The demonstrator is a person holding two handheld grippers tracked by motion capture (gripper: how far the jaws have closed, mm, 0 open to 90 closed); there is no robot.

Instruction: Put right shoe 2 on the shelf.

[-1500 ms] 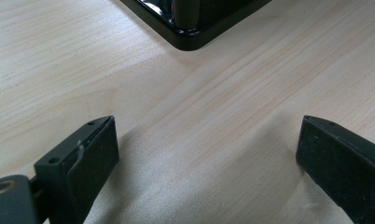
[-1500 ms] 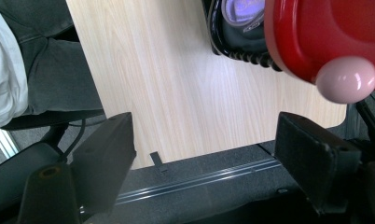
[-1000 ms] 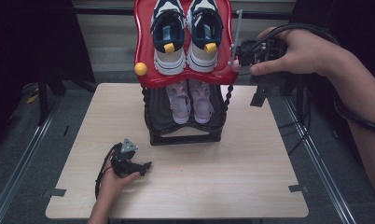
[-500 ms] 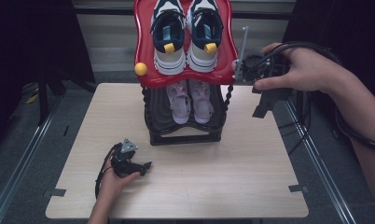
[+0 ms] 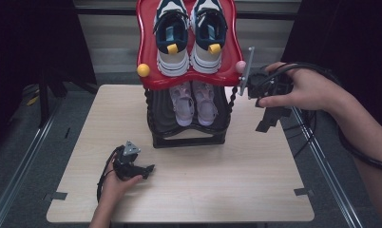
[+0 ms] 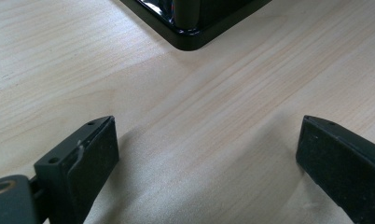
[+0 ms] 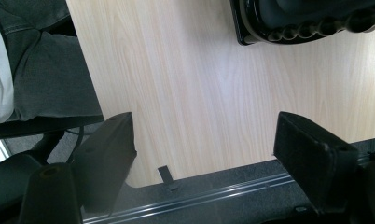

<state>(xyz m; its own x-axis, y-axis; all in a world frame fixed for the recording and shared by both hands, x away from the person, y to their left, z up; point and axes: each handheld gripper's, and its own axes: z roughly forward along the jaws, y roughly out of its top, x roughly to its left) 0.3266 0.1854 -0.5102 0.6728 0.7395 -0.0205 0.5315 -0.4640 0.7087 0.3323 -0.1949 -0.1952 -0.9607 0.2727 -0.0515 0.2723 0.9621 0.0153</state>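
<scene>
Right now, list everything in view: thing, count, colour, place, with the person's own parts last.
shoe rack: one, red top shelf over a black lower shelf, at the table's far middle
sneakers: one pair, navy and white with yellow tabs, on the top shelf
pink shoes: one pair, on the lower shelf
knobs: two, yellow and pink, at the red shelf's front corners
table: one, light wood
left gripper: black, open, low at the table's near left
right gripper: black, open, in the air right of the rack

Wooden table (image 5: 255, 175), grey floor (image 5: 18, 156)
</scene>
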